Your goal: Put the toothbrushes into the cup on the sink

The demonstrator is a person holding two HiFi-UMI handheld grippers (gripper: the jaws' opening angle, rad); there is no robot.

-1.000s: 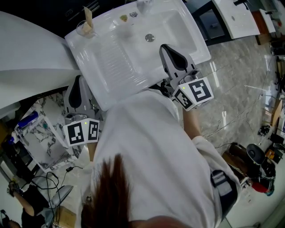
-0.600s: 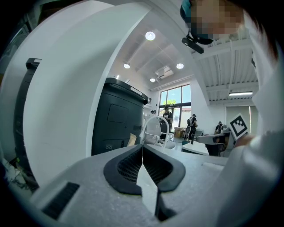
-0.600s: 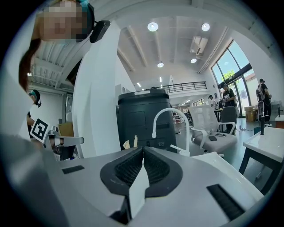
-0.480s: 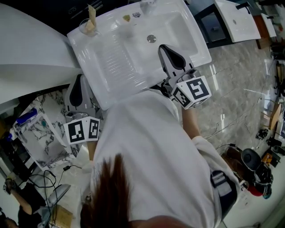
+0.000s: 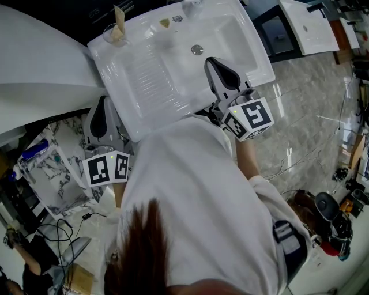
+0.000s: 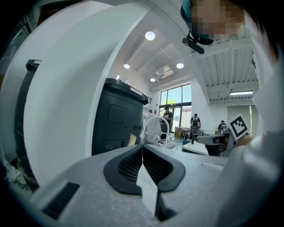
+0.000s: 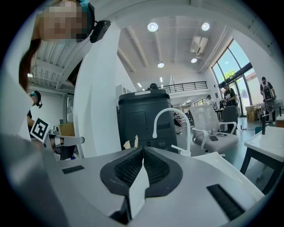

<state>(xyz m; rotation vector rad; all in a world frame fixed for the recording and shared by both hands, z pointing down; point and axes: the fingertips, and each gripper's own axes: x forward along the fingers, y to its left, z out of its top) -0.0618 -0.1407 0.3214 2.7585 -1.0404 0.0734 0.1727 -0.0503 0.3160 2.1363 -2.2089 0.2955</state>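
Observation:
A clear cup [image 5: 109,37] stands on the far left corner of the white sink [image 5: 144,75], with tan toothbrushes [image 5: 119,19] sticking up out of it. My right gripper [image 5: 213,61] is shut and empty, its tip over the sink's near edge by the basin. My left gripper [image 5: 102,105] is also shut and empty, held left of the sink's near corner, below the rim. In the right gripper view the shut jaws [image 7: 143,150] point at the tan toothbrush tips [image 7: 136,141] and the white faucet [image 7: 171,113]. In the left gripper view the shut jaws [image 6: 142,148] face the same way.
The basin has a drain [image 5: 197,49], and small items [image 5: 165,23] lie near the faucet base [image 5: 190,6]. A black cabinet [image 7: 144,117] stands behind the sink. A white curved panel [image 5: 40,63] is at the left. Marble floor [image 5: 305,103] lies to the right.
The head view has shifted slightly. Both grippers stay where they were, still shut.

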